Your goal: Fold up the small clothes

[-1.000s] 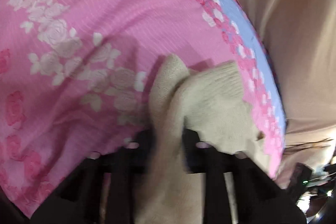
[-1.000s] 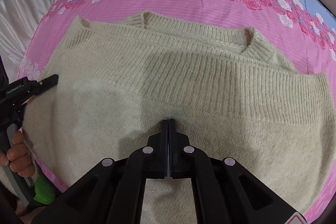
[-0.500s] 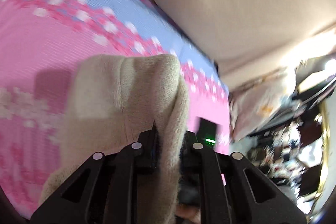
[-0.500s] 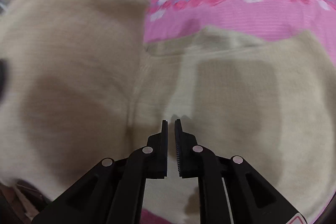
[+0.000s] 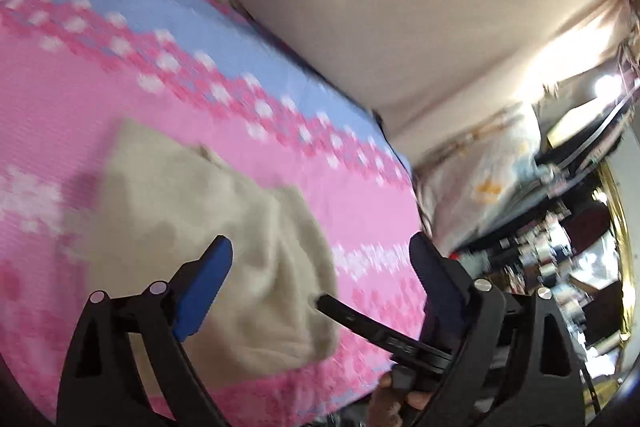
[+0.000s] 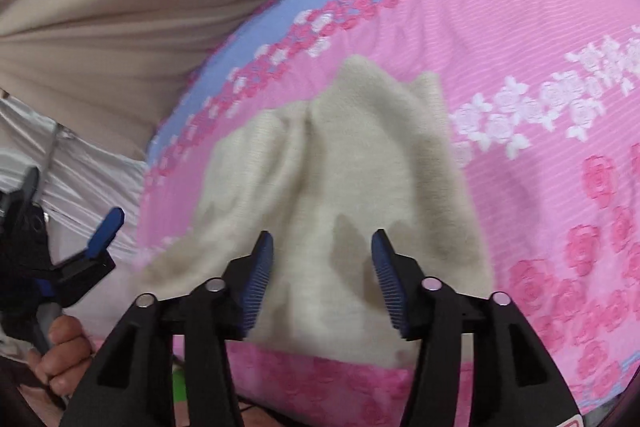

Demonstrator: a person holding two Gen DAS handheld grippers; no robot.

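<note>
A beige knit sweater (image 6: pixel 340 187) lies folded over in a rumpled heap on the pink and blue rose-print sheet (image 6: pixel 540 39). It also shows in the left wrist view (image 5: pixel 192 227) on the sheet (image 5: pixel 120 75). My right gripper (image 6: pixel 322 267) is open and empty just above the sweater's near edge. My left gripper (image 5: pixel 320 267) is open wide and empty over the sweater's right part. The left gripper also shows at the left edge of the right wrist view (image 6: pixel 80 239), off the sheet, held by a hand (image 6: pixel 60 355).
A beige curtain or wall cloth (image 6: pixel 120 7) hangs behind the bed. A black finger of the right gripper (image 5: pixel 360 323) crosses the left wrist view. Cluttered shelves and a pale bundle (image 5: pixel 492 187) stand beyond the bed's right edge.
Both grippers have opened and let go of the sweater. The lifted part has dropped onto the rest, leaving it folded over. Both views have swung and pulled back.
</note>
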